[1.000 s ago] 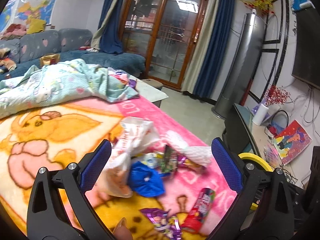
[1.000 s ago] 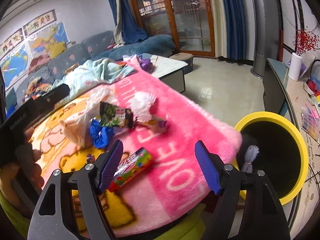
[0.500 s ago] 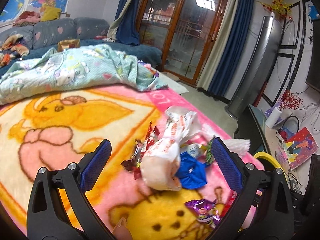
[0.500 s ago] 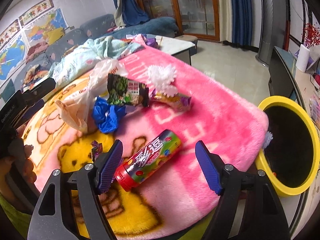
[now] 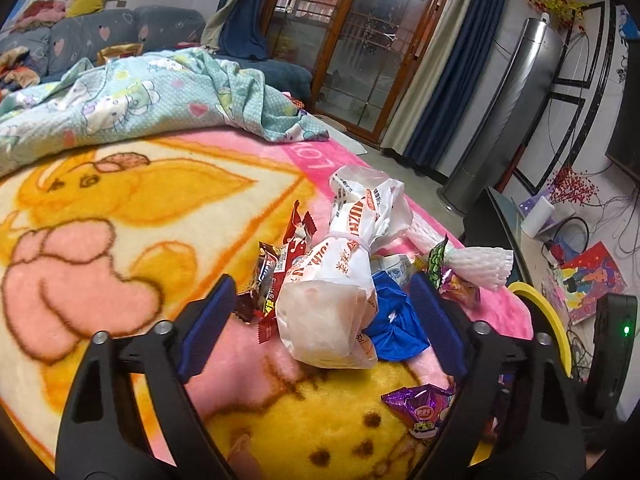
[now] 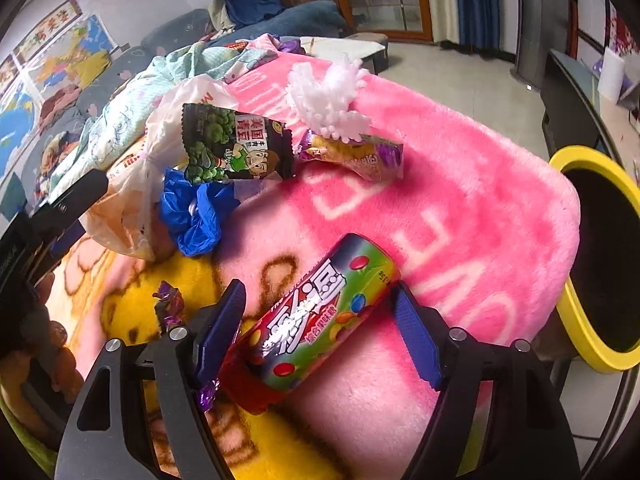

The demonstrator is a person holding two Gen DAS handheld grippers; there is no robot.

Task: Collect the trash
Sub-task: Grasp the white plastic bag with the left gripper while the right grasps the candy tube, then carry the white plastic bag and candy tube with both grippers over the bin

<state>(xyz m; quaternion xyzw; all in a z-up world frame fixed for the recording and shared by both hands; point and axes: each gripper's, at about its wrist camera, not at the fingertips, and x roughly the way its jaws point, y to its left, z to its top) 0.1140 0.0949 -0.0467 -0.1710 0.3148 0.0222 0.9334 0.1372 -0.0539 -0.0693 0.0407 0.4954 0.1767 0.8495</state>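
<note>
On the pink and yellow blanket lies a heap of trash. My left gripper straddles a knotted white plastic bag; its jaws are closing and the pads stand clear of the bag. A crumpled blue bag lies by the right finger, red wrappers by the left. My right gripper points down over a colourful candy tube lying slantwise between its closing jaws, pads very near its ends. A yellow-rimmed bin stands just past the blanket's edge.
A green pea packet, a purple-yellow wrapper, a white foam net and a small purple candy lie around. A light blue quilt is bunched behind. A TV stand and tower fan stand beyond the bin.
Both grippers have sunk toward the blanket. The white bag now sits between the left jaws and the candy tube between the right jaws. Both pairs of jaws have narrowed.
</note>
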